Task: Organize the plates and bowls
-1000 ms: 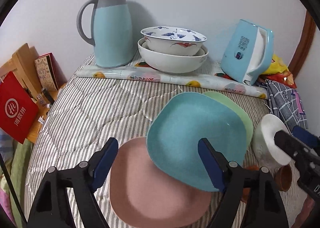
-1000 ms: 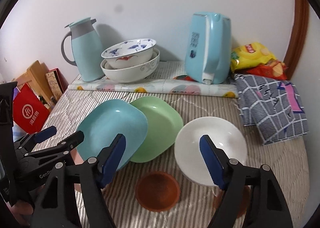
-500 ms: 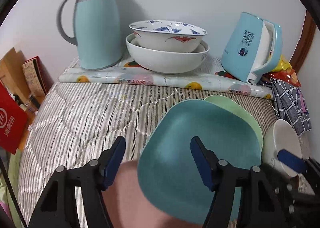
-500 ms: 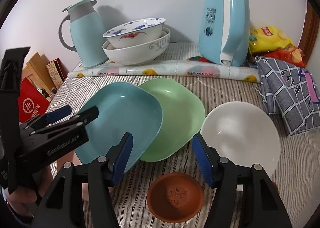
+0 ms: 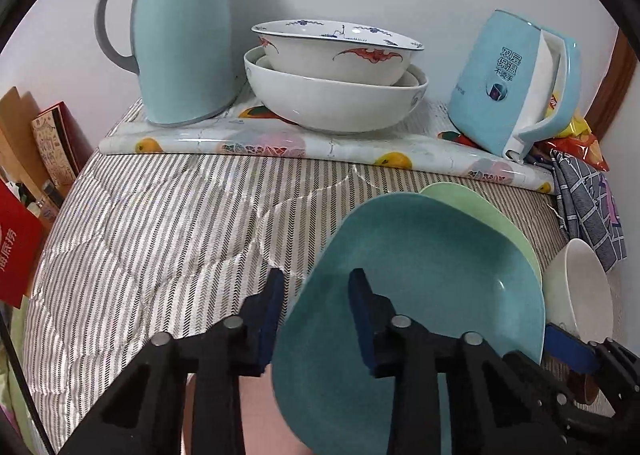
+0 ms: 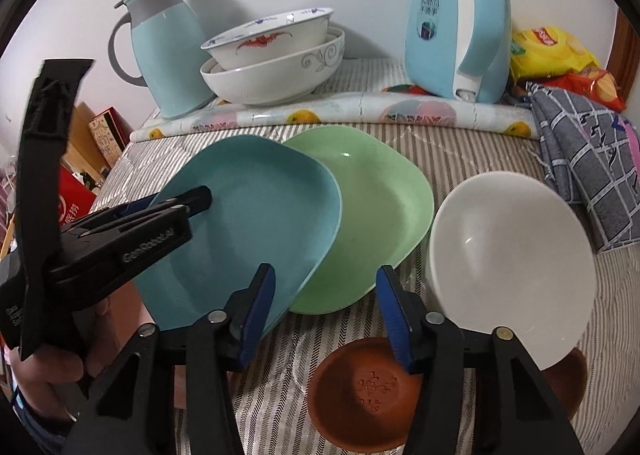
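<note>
A blue plate (image 6: 256,223) is lying tilted on the striped quilt (image 5: 152,239), its far edge overlapping a green plate (image 6: 372,215) and its near edge riding over a pink plate (image 5: 256,411). The left gripper (image 5: 316,295) is straddling the blue plate's near-left rim, jaws narrowed to a small gap with one finger either side; whether the pads are touching cannot be told. The right gripper (image 6: 326,307) is hovering half open and empty near the green plate's edge, above a brown dish (image 6: 364,391), beside a white bowl (image 6: 512,267). A good lift probably means biting deeper onto the rim, then raising level so the plate is not dragging its neighbours.
</note>
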